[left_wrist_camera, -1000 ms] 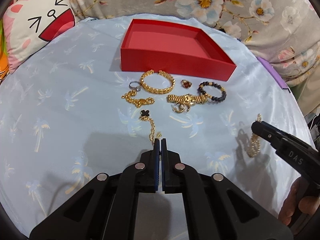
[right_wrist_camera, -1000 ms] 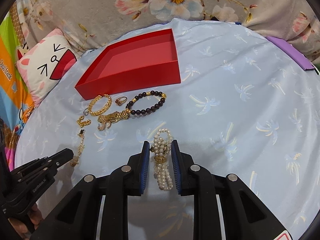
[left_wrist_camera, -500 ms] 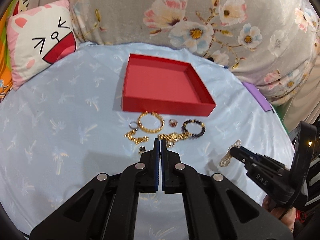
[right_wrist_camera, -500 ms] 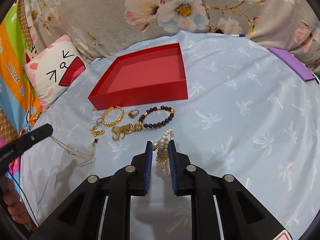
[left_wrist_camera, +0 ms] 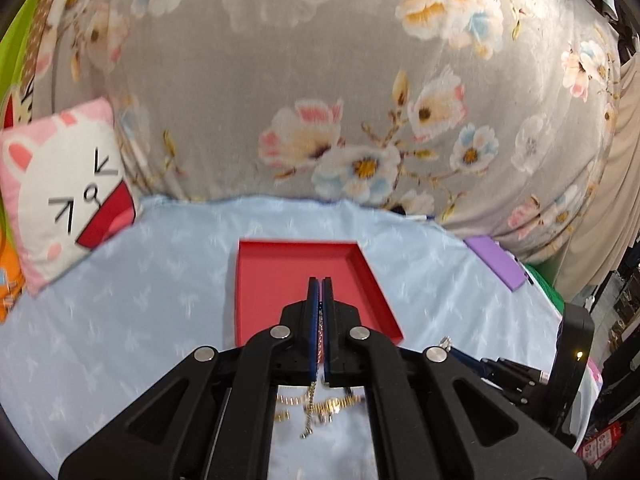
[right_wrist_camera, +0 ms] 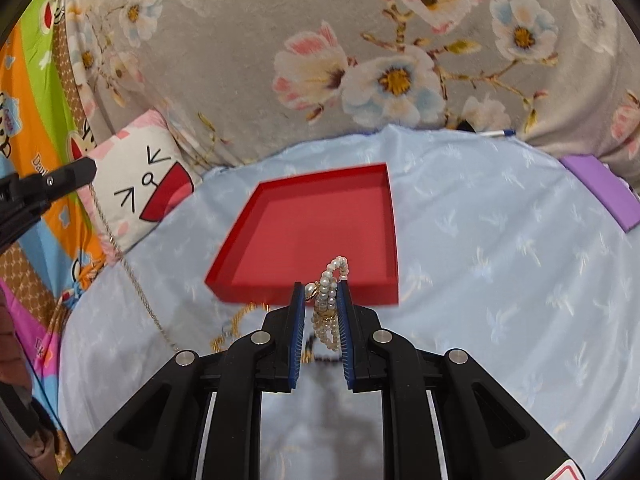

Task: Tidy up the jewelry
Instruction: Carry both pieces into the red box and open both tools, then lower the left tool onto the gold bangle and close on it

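Jewelry: right gripper (right_wrist_camera: 320, 292) clamps white pearl bracelet (right_wrist_camera: 330, 300); left gripper (left_wrist_camera: 320, 292) pinches thin gold chain (left_wrist_camera: 312, 412); shallow red square tray (right_wrist_camera: 320, 220) dead ahead of both.

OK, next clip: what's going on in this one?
A person is sorting jewelry with two hand-held grippers. The left hand-held gripper is shut on a thin gold chain that dangles from it. The right hand-held gripper pinches a pearl bracelet. Both are raised in front of the empty red tray; more gold pieces lie on the blue cloth.
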